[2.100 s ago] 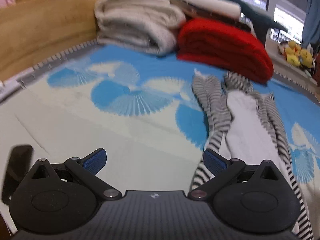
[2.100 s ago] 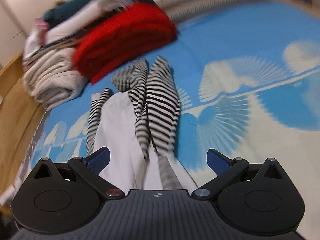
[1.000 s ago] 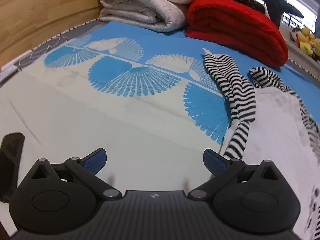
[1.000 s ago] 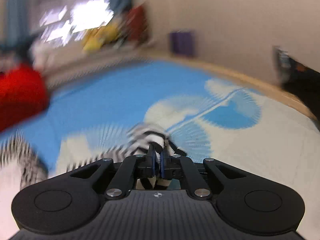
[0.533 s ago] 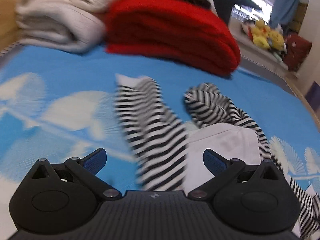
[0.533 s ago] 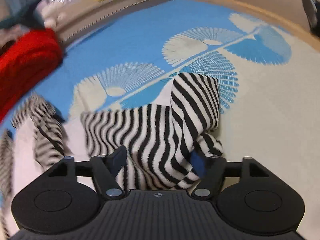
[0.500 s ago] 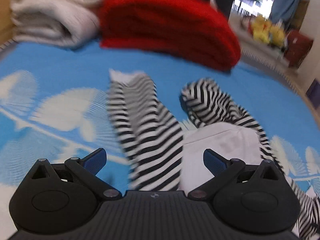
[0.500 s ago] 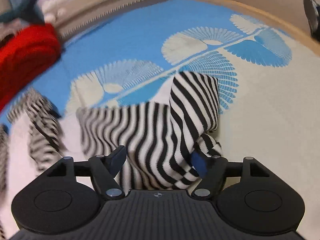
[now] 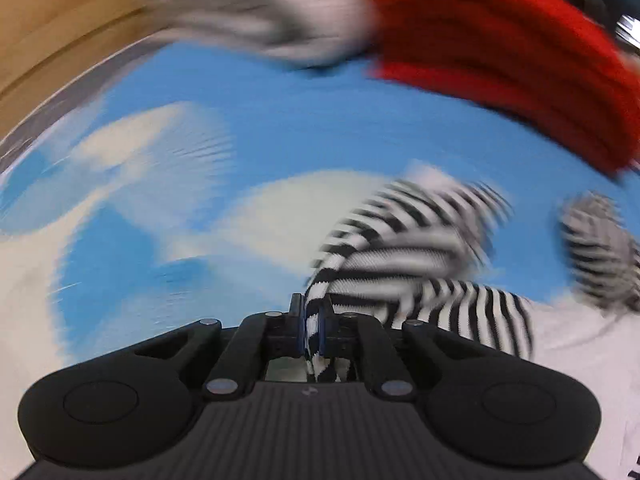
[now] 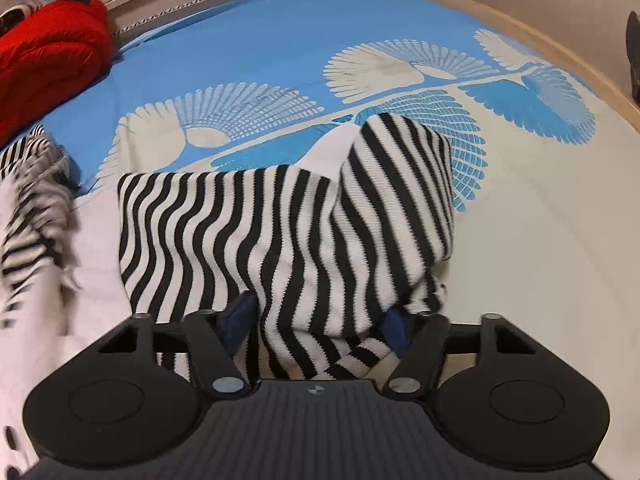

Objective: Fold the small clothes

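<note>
Striped garment (image 10: 280,232) lies on the blue-and-cream bedspread (image 10: 280,40), white body panel to the left, striped sleeves on both sides. Left gripper (image 9: 310,326): we read the jaws as closed on a striped sleeve (image 9: 400,256), cloth pinched between the blue pads; frame is motion-blurred. Right gripper (image 10: 320,320): jaws apart, folded striped cloth bunched between and draped over them, nothing clamped. We judge the sleeve fold on the right side is laid down and the left sleeve is next. Key relation: the held sleeve runs forward and right from the left gripper toward the white body, so the carry should go rightward across that panel. Red blanket (image 9: 500,52) sits beyond, well apart.
</note>
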The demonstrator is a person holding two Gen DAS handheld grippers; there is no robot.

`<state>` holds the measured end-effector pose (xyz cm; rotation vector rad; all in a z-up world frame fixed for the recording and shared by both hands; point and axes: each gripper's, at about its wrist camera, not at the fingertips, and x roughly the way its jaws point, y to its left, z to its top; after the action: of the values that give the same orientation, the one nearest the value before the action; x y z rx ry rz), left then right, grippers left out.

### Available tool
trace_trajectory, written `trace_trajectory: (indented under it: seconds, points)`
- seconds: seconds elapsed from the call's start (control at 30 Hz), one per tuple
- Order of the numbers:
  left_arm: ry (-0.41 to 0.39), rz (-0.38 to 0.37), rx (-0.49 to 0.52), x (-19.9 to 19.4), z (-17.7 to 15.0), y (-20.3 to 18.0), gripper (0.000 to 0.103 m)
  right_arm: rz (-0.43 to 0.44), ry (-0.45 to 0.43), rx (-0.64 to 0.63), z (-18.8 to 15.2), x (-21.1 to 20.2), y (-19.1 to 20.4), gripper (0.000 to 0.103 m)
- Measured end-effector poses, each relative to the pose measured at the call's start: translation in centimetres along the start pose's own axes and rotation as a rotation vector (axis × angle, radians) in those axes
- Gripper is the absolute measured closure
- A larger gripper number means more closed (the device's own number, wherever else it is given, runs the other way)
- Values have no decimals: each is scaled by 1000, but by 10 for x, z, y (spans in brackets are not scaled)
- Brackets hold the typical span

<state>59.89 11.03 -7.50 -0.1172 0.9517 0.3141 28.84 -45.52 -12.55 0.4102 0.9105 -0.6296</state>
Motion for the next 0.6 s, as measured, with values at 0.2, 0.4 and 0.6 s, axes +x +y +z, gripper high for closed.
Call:
trace_trajectory:
  seconds: [0.2,0.4,0.6]
  points:
    - [38,94,-97,4,-33,114,96,43,-26,17,5,6,-2,90]
    - [-17,108,-61,-8,-49,105,92,34,-246,22,26,-17,-8,100]
    - [-42,93,-52,-25,-73,99,0,78,-191,103,30,-5,-37,90]
